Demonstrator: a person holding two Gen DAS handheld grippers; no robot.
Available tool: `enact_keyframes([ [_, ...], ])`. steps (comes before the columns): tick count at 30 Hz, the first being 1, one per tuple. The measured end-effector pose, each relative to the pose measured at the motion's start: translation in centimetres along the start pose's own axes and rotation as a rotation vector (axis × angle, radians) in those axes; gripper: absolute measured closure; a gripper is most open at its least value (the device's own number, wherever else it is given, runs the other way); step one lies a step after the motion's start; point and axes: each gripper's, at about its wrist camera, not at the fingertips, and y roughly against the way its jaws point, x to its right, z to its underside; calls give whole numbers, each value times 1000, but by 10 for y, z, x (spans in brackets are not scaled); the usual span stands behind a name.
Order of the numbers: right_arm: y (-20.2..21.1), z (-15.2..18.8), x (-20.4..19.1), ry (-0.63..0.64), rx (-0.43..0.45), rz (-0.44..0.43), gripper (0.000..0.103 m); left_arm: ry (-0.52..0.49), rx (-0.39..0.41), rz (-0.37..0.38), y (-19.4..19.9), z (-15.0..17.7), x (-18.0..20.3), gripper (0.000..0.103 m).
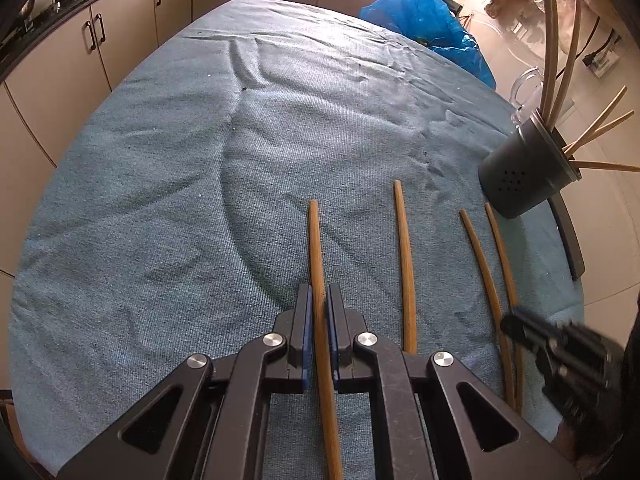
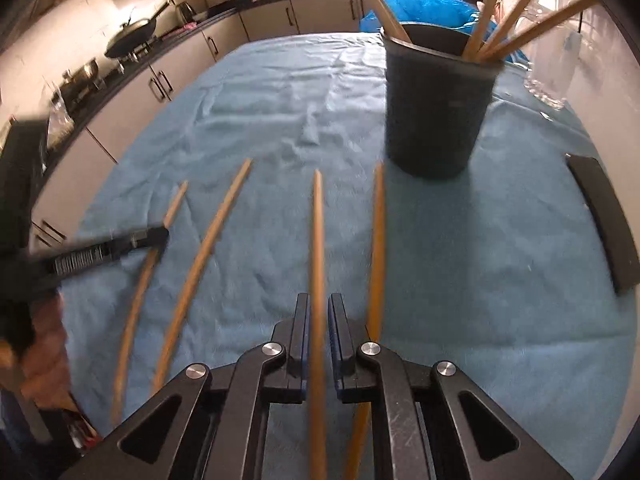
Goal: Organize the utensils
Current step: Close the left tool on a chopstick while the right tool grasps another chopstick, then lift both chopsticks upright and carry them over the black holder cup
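Chopsticks are lying in a row; both grippers' fingers are squeezing one chopstick each, likely for the cup (image 2: 436, 108).

The left gripper (image 1: 319, 308) is pinching the left chopstick (image 1: 314, 248). The right gripper (image 2: 319, 316) is pinching another chopstick (image 2: 318, 240).

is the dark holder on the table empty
No, the dark holder has several wooden chopsticks standing in it, poking out over its rim.

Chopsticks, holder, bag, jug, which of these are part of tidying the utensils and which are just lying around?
Part of the job:
- chopsticks on the cloth
- dark holder with chopsticks in it
- left gripper
- right gripper

Just lying about:
- blue bag
- glass jug
- wok
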Motion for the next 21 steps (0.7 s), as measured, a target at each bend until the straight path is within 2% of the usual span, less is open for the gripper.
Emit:
enact_keyframes([
  [9,-36,-38,-15,56,-36,81,89,-26,-5,-23,-4,-7,6,96],
  [10,-37,-40,-17,73,-35,90,90,-31,-4,-30,-4,-8,8,96],
  [11,-38,-41,-19,86,-36,96,95,-32,-1,-31,-4,-8,8,96],
  [14,-36,-43,-17,61,-33,61,96,-43,24,-16,1,-7,11,97],
  [21,25,-39,-21,21,164,-28,96,-52,145,11,49,-7,15,97],
])
